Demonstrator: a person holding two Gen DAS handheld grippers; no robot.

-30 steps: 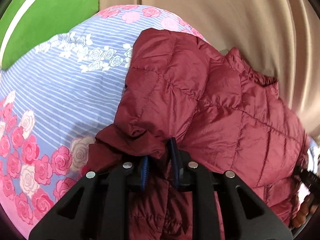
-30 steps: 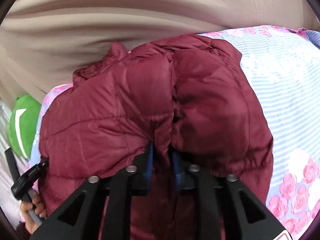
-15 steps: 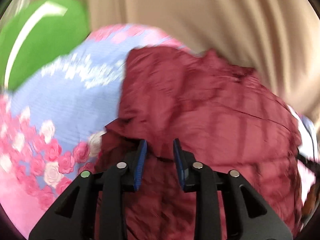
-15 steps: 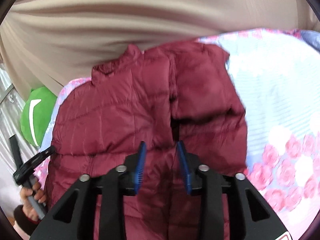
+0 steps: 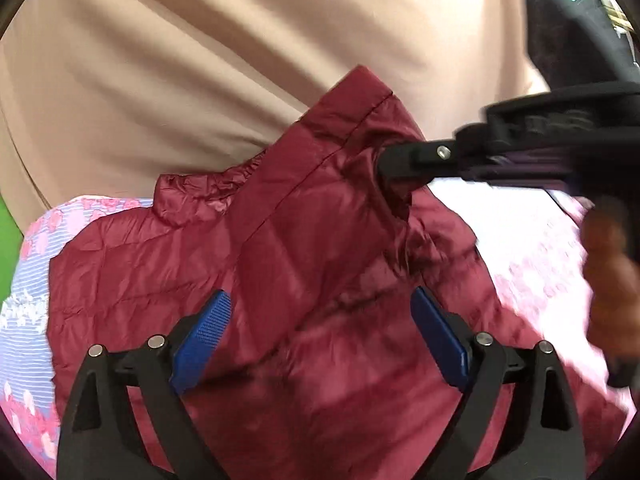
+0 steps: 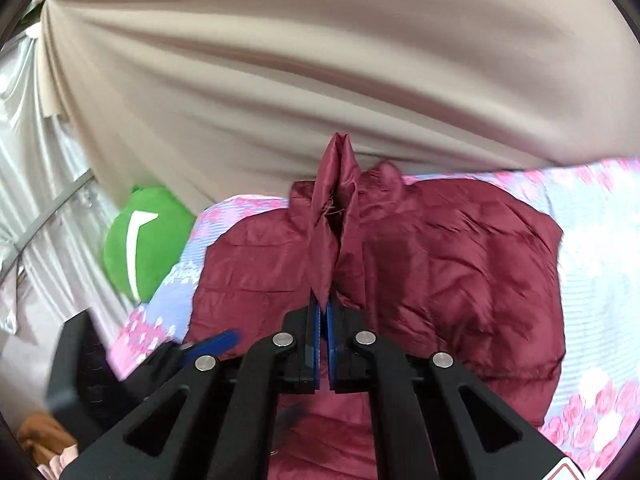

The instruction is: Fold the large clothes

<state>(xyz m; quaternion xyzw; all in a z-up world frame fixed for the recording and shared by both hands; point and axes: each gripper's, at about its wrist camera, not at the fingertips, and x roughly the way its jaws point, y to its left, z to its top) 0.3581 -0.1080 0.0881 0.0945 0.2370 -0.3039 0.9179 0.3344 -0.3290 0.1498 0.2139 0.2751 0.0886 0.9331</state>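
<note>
The dark red jacket lies spread on the bed, its collar toward the far edge by the beige curtain. The right hand-held gripper is clamped on a raised fold of the jacket. The left hand-held gripper hovers above it, jaws spread wide, holding nothing.

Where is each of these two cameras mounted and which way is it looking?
Left wrist: rides the left gripper, open, looking along its blue fingers over the maroon jacket toward the beige curtain; the right gripper enters from the right.
Right wrist: rides the right gripper, shut on a lifted jacket fold, facing the curtain; green cushion at left.
Shared: jacket, floral sheet, curtain.
</note>
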